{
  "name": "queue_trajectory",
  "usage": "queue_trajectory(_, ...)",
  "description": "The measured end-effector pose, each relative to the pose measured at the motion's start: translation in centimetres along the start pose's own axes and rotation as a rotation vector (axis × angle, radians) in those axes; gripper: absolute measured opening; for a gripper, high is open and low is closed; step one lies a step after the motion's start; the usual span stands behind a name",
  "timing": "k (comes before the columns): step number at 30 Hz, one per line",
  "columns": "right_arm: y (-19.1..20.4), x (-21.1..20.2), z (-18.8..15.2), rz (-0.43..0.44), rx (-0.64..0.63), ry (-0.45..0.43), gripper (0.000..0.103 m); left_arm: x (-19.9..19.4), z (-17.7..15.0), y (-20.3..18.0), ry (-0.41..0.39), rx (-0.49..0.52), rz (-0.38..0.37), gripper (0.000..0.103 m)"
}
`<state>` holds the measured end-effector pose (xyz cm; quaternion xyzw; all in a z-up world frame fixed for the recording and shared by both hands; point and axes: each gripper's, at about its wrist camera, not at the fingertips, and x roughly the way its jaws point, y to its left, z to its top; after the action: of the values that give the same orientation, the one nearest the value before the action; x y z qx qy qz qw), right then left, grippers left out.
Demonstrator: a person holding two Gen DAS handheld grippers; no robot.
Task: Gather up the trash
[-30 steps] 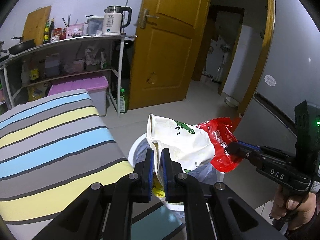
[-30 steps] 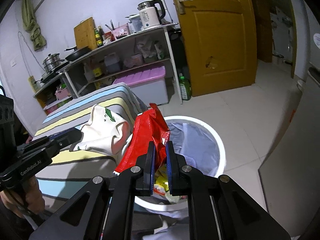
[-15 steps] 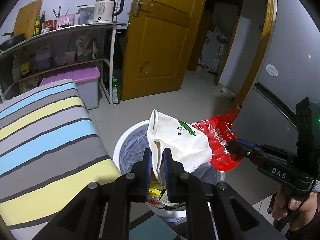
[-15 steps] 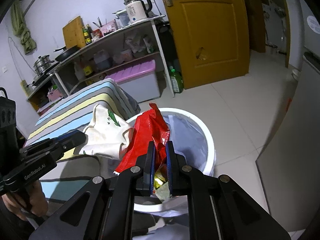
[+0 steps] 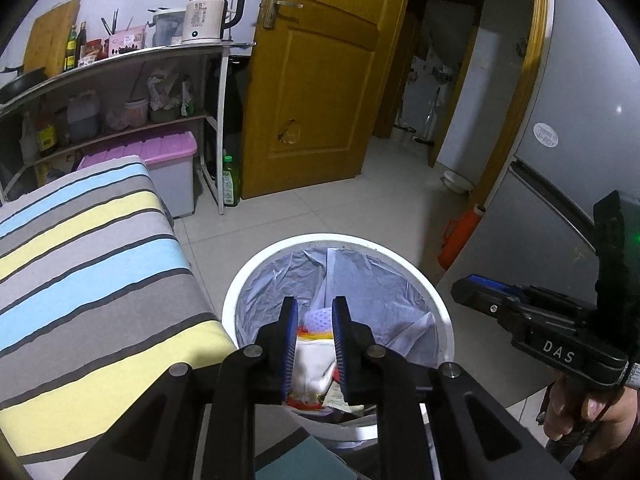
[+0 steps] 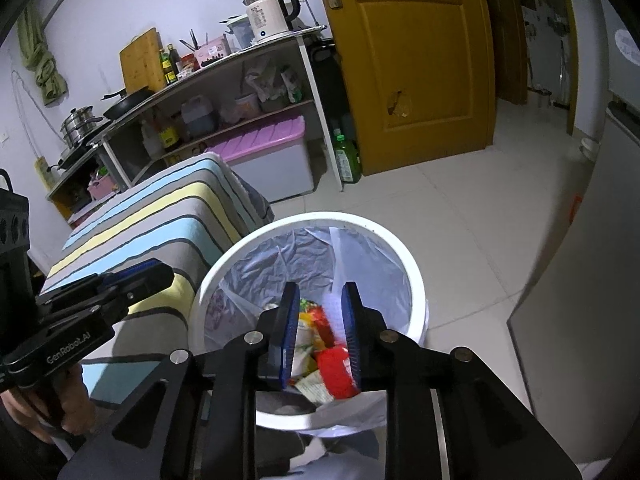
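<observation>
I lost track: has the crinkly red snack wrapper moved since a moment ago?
Yes. The red snack wrapper has dropped out of the right gripper into the white lined trash bin.

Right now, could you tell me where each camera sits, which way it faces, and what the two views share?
Left wrist: on the left gripper, angled down into the bin, shelf and door behind; its own open fingers show, and the right gripper at right.
Right wrist: on the right gripper, over the same bin; its open fingers frame the red wrapper inside, left gripper at left.
Shared: bin, striped table, kettle, door.
</observation>
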<state>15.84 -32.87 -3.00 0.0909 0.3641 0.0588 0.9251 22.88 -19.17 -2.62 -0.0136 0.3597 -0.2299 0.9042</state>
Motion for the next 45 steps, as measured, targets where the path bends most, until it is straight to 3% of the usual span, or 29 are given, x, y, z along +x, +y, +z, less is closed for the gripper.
queue_trajectory(8, 1.8, -1.8, 0.0, 0.007, -0.035, -0.028, 0.023, -2.5, -0.2, 0.0, -0.039, -0.006, 0.016, 0.017)
queue_trajectory(20, 6.5, -6.2, -1.1, 0.035, -0.131, -0.092, 0.033, -9.2, -1.7, -0.2, -0.125, -0.014, 0.056, 0.017)
queue_trajectory(28, 9.3, -9.5, -2.8, 0.053, -0.185, -0.13, 0.036, -14.0, -4.1, -0.5, -0.162, -0.026, 0.084, 0.024)
queue_trajectory(45, 11.4, -14.1, -6.9, 0.084, -0.248, -0.175, 0.037, -20.2, -8.5, -1.7, -0.2, -0.014, 0.142, 0.026)
